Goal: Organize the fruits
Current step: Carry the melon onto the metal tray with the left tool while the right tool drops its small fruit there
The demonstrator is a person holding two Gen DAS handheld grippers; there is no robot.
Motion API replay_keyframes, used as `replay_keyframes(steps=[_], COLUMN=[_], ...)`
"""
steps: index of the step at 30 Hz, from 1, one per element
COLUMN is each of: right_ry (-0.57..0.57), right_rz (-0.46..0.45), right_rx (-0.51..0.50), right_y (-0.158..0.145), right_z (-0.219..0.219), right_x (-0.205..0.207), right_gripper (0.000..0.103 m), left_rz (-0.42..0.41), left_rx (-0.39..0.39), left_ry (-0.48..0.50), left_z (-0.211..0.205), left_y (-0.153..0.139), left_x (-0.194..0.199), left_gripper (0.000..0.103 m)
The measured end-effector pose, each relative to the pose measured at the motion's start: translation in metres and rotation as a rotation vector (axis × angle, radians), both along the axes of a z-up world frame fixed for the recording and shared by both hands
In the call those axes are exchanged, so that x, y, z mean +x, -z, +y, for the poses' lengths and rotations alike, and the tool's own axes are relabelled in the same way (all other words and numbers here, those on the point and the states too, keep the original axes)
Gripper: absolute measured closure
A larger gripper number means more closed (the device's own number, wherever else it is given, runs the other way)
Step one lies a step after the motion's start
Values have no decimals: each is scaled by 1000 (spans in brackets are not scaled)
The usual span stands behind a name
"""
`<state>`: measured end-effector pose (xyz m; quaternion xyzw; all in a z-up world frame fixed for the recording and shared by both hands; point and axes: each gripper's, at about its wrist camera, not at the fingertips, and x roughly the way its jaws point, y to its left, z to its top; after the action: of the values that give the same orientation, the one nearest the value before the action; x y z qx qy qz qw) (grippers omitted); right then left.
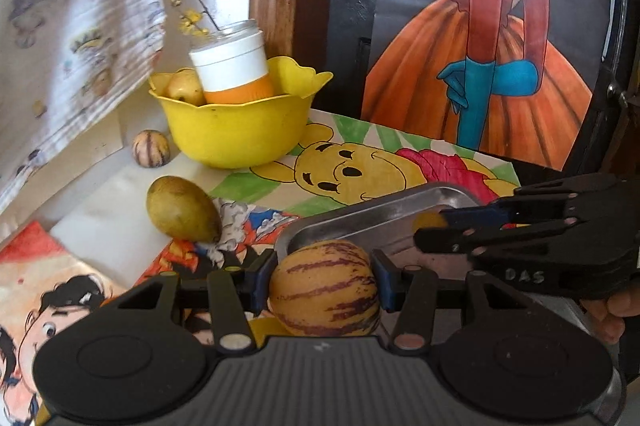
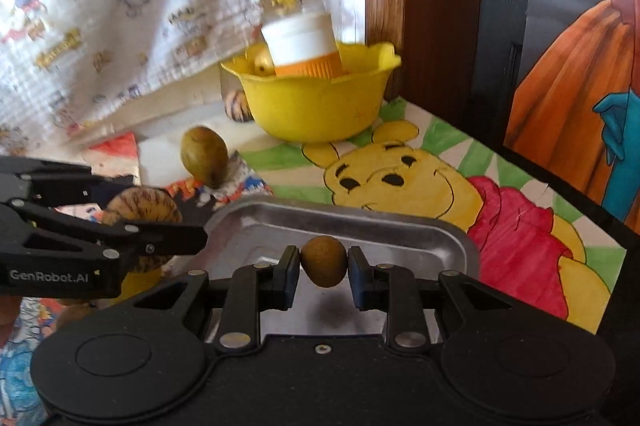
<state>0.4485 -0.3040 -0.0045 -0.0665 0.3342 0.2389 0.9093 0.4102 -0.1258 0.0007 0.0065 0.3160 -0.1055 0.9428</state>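
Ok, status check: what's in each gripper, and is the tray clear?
Left gripper shut on striped melon. Right gripper shut on small brown fruit, over metal tray. Nothing seen in tray. Pear loose on table; jar in yellow bowl.

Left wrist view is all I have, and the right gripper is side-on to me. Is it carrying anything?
Observer: Yes. The right gripper is shut on a small brown fruit.
Operator: Is it over the tray yet?
Observer: It appears so. The fruit hangs inside the rim of the metal tray.
Operator: Anything in the tray already?
Observer: No fruit on the floor I can see, though the gripper hides the near part.
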Motion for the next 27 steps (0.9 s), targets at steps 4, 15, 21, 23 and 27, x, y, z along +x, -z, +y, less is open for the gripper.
replay_keyframes(steps=[4,15,21,23,27], right_ry=[4,-5,-5,-6,1], right_rz=[12,-16,-19,-19,-28], right_rx=[-8,-42,-40,-38,-38], right_y=[7,12,13,13,13], right_z=[0,-11,-12,-12,-14], right_x=[7,11,10,10,9], right_gripper=[75,75,75,75,71], left_rz=[7,46,54,55,57], left_rx=[15,70,101,105,112], left_ry=[32,80,75,75,80], left_z=[-6,-22,-25,-26,-26], left_y=[6,25,25,25,25], left_x=[10,20,21,22,22], left_gripper=[49,49,49,49,48])
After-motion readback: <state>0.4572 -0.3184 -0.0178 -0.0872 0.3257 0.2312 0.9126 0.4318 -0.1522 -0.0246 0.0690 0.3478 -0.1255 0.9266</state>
